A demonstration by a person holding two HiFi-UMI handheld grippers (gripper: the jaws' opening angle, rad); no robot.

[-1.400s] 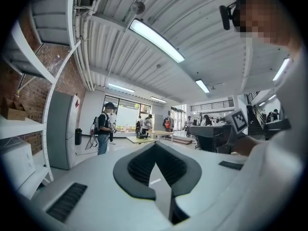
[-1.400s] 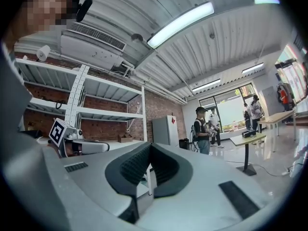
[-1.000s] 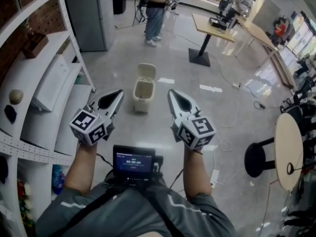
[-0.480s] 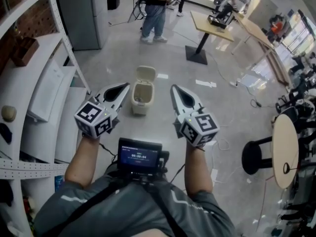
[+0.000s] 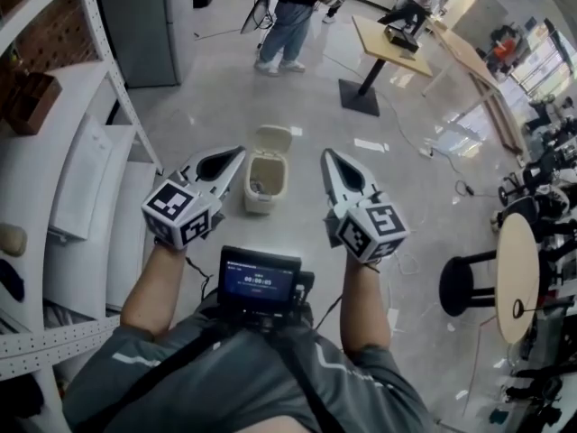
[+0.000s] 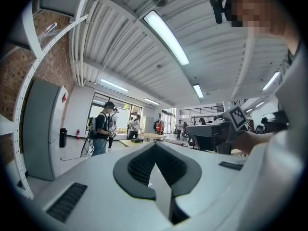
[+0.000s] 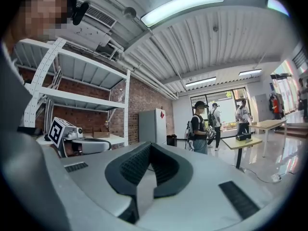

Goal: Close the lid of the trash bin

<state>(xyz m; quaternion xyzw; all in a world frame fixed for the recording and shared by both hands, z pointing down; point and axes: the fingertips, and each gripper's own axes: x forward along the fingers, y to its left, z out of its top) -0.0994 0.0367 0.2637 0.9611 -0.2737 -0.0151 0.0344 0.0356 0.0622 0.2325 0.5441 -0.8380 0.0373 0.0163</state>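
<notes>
1. The cream trash bin stands upright on the grey floor, near the white shelf rack along the floor's left edge.
2. Its lid is raised and tilted back on the far side, so the mouth of the bin is uncovered. Something small lies inside, too small to tell what.
3. The left claw is closed. In the left gripper view its 2 jaws meet at the tip, and there is nothing between the dark pads.
4. The right claw is closed in the same way, with its 2 jaws together and empty in the right gripper view.
5. In the head view the bin lies between the 2 claw tips, a little nearer the left one. Both claws are held in the air and neither touches the bin.
6. A small screen sits at the person's chest, between the forearms.
7. Farther along the floor another person stands near a table on a black foot.
8. A round table and a black stool are at the floor's right edge.
</notes>
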